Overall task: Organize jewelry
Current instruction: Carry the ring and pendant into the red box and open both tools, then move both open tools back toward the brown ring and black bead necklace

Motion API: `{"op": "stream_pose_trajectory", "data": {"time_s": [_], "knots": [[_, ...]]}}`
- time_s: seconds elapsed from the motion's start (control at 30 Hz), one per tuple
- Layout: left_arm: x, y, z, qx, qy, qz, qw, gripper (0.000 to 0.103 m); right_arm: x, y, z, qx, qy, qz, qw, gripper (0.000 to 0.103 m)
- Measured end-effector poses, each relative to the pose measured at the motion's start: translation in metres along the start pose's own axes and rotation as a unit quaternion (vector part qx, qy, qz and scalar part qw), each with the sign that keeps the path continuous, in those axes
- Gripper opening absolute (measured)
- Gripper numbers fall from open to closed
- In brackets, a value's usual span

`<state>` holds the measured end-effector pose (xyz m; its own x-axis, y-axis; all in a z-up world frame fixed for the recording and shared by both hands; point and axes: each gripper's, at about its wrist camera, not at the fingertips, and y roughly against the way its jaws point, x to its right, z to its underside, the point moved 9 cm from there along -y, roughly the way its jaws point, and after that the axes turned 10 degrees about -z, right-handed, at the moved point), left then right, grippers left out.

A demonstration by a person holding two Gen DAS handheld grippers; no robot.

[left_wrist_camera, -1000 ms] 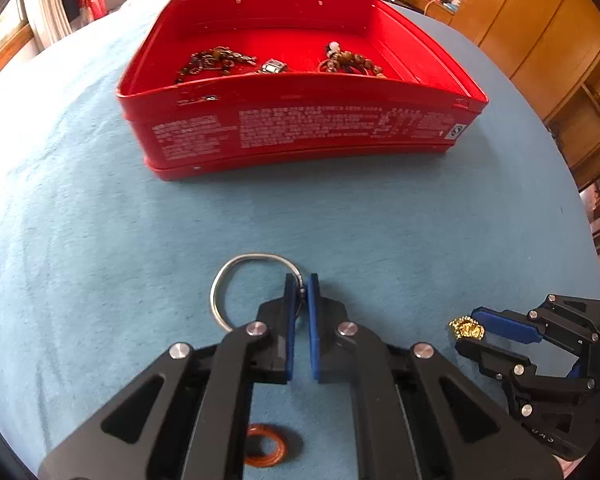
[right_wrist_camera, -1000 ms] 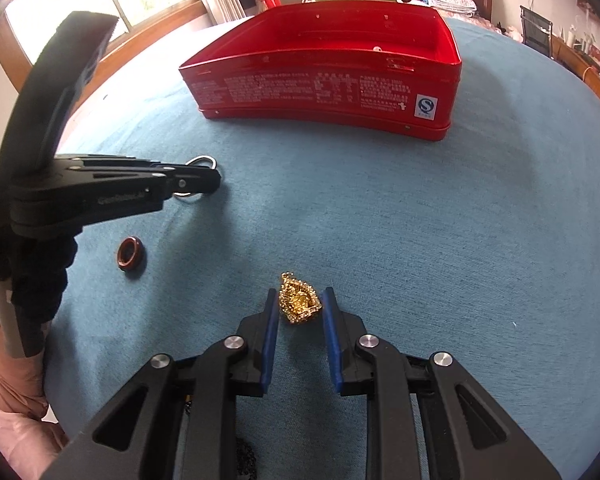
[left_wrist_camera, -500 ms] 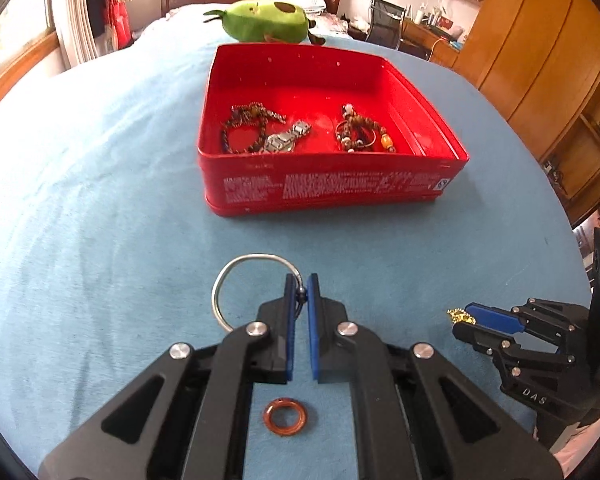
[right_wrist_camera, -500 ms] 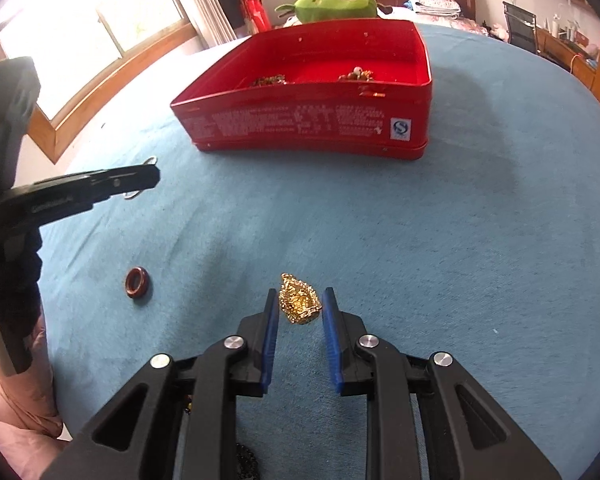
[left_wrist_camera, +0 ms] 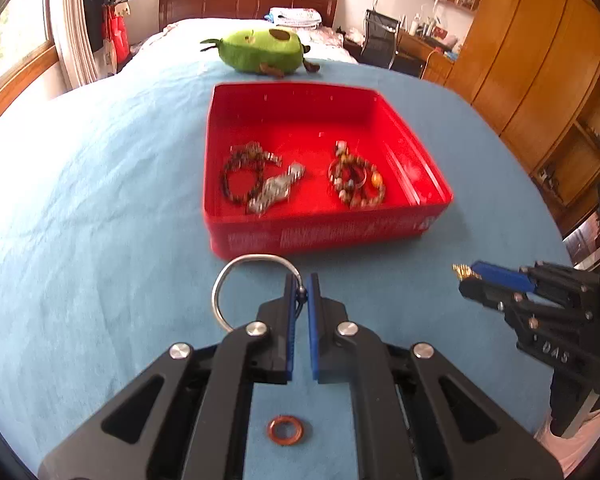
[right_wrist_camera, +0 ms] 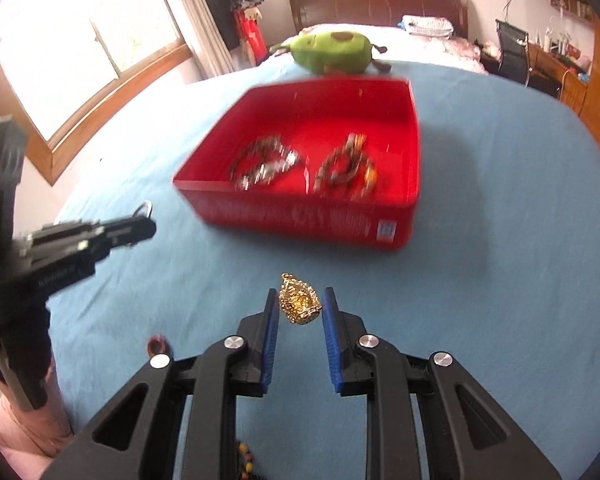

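Blur: red tin smeared in my right view, side print unreadable; bead strand cut off under my claw.
Writing: "DAS" on my right gripper body (seen from left view).
Left gripper: pinched tight on silver bangle, angled down over blue cloth.
Right gripper: partly closed, clamping gold pendant, short of tin.
Loose: brown ring on cloth.
Tin: bracelets inside.

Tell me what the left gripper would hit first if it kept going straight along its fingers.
Likely the blue cloth just short of the red tin, then the tin's near wall; depth is unclear. The left gripper holds a silver ring.
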<state>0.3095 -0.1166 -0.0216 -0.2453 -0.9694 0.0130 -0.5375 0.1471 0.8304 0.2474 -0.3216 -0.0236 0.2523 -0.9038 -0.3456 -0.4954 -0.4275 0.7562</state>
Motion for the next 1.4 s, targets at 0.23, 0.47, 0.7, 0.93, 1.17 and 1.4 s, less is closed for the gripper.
{"op": "stream_pose_trajectory", "data": {"time_s": [0.23, 0.47, 0.7, 0.93, 1.17, 1.4], "knots": [[0.003, -0.006, -0.045, 0.022, 0.009, 0.004, 0.9997, 0.004, 0.003, -0.018, -0.058, 0.022, -0.008, 0.002, 1.000, 0.022], [0.003, -0.044, -0.079, 0.018, 0.026, 0.012, 0.9994, 0.004, 0.030, -0.062, -0.093, 0.016, -0.023, 0.029, 0.999, 0.022], [0.004, -0.102, -0.090, -0.026, 0.024, -0.001, 0.9994, 0.004, 0.052, -0.106, -0.102, -0.020, -0.037, 0.034, 0.999, 0.022], [0.003, -0.124, -0.093, -0.042, 0.024, -0.004, 0.9988, 0.004, 0.062, -0.119, -0.103, -0.025, -0.044, 0.039, 0.998, 0.022], [0.005, -0.131, -0.091, -0.049, 0.020, -0.005, 0.9986, 0.009, 0.062, -0.123, -0.099, -0.028, -0.043, 0.042, 0.998, 0.022], [0.003, -0.129, -0.095, -0.039, 0.023, -0.009, 0.9989, 0.031, 0.060, -0.118, -0.102, -0.021, -0.042, 0.041, 0.998, 0.027]]}}
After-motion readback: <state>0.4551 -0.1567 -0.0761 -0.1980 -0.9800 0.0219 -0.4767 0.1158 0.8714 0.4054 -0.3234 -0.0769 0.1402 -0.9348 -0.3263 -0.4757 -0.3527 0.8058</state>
